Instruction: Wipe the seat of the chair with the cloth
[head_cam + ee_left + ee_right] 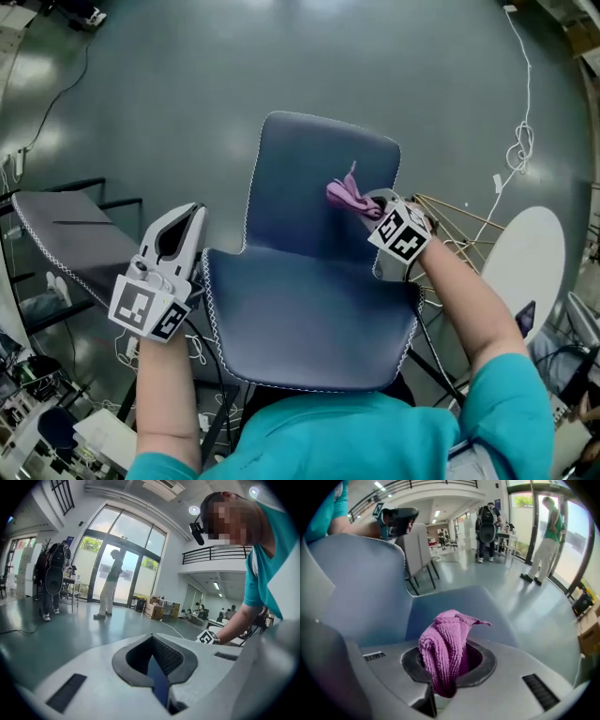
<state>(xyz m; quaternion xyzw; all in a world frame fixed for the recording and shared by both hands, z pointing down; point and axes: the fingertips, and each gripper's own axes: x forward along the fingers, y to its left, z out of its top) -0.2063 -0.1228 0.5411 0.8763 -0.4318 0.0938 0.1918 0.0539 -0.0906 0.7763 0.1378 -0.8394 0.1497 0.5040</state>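
Head view shows our right tool [373,206] pinching the pink cloth [345,195] over the chair seat [300,178]; our left tool [183,220] is pressed together, empty. Wiping looks barely begun. Next we press down and sweep.

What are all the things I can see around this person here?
blue-grey moulded chair with white stitching: one, centre
purple knitted cloth: one, over the chair's seat
dark grey stitched-edge surface: one, left
white round tabletop: one, right
white cable: one, upper right
bystanders: several, background
person's forearms: two, bare, bottom
left gripper: one, white, seemingly shut on the chair's edge
right gripper: one, white, shut on the cloth
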